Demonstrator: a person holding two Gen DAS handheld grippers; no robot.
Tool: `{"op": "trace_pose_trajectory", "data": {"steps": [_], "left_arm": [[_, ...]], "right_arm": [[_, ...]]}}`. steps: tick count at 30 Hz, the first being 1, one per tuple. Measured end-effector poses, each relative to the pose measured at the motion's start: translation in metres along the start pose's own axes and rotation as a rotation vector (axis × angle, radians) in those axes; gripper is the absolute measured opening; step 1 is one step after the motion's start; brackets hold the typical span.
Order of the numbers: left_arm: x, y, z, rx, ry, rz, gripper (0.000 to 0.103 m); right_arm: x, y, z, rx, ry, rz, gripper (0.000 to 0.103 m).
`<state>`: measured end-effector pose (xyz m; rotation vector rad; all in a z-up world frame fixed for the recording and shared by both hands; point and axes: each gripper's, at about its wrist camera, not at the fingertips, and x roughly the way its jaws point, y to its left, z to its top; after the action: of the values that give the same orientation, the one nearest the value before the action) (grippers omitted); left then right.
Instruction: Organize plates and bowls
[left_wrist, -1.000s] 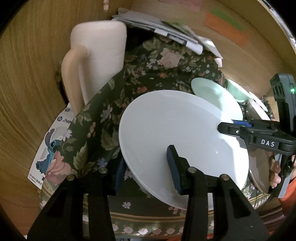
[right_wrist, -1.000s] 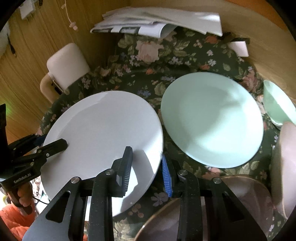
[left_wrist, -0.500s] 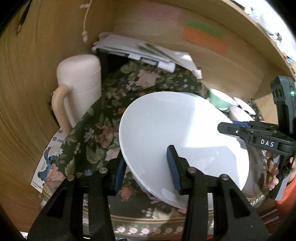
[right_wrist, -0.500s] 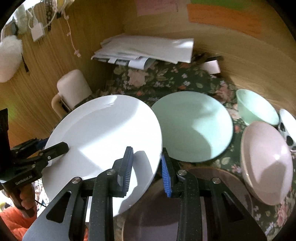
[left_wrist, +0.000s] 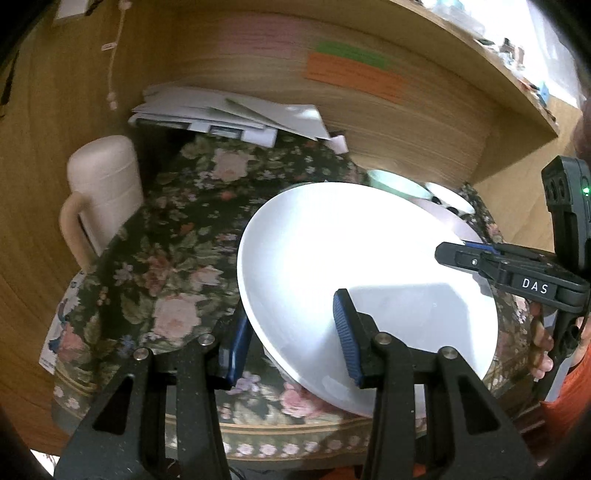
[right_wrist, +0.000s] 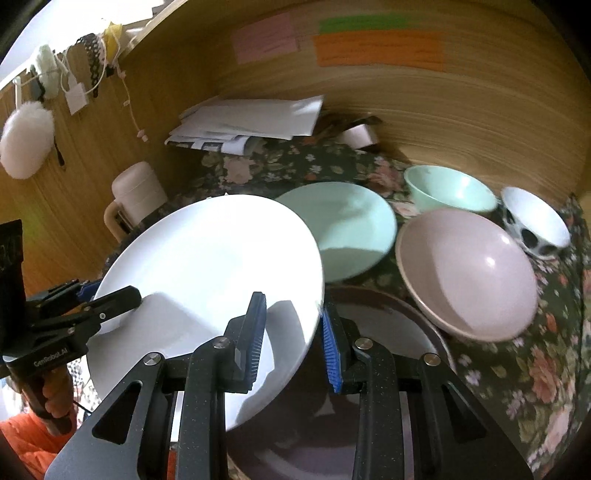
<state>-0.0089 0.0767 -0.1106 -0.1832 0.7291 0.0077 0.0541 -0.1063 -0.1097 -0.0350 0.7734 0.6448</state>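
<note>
Two claws astride tilted white plate

White plate, dark floral tablecloth

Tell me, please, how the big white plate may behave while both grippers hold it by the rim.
The white plate looks rigid and glossy, so it may slide in the pads. The left gripper and right gripper pinch only opposite edges, so it could tilt. It seems breakable above the brown plate.
</note>
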Motion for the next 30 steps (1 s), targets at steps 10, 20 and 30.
{"op": "trace_pose_trajectory", "data": {"steps": [10, 20, 30], "left_arm": [[0.010, -0.036, -0.010, 0.026, 0.042, -0.043, 0.043], [0.027, -0.064, -0.022, 0.059, 0.094, -0.059, 0.043], [0.051, -0.075, -0.032, 0.059, 0.163, -0.053, 0.043]], "right_arm": [[-0.021, -0.026, -0.025, 0.062, -0.008, -0.027, 0.026], [-0.027, -0.053, -0.050, 0.131, 0.011, -0.036, 0.026], [-0.014, -0.072, -0.065, 0.189, 0.042, -0.027, 0.026]]}}
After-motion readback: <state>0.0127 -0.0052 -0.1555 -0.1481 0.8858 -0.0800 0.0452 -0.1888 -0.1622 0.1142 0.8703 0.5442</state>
